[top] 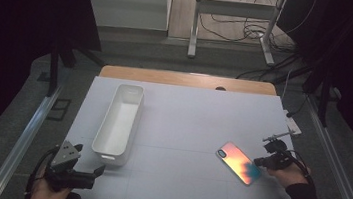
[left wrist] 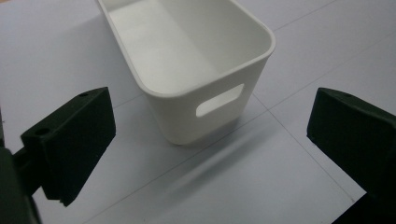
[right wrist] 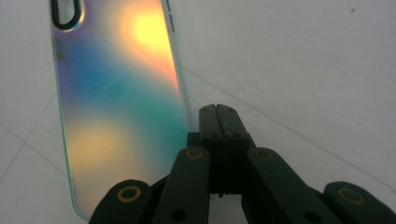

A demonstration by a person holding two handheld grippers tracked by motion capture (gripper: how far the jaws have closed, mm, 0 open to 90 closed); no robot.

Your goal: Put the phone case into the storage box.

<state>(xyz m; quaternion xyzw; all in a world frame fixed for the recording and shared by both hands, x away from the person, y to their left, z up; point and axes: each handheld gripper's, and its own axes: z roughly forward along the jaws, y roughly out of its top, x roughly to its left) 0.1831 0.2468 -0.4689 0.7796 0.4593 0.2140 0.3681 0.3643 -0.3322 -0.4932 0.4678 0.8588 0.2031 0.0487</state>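
A flat, iridescent orange-and-teal phone case [top: 239, 163] lies on the pale grey table [top: 186, 126], well to the right of the long white plastic bin [top: 118, 123]. The right gripper [right wrist: 217, 109], jaws pressed together on nothing, sits at the case's right edge. The left gripper [top: 100, 170], jaws spread, points at the bin's near end.

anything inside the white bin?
Nothing visible inside the white bin: the left gripper view shows bare floor and walls at the near end. Its far end runs out of that view; the high view looks empty too.
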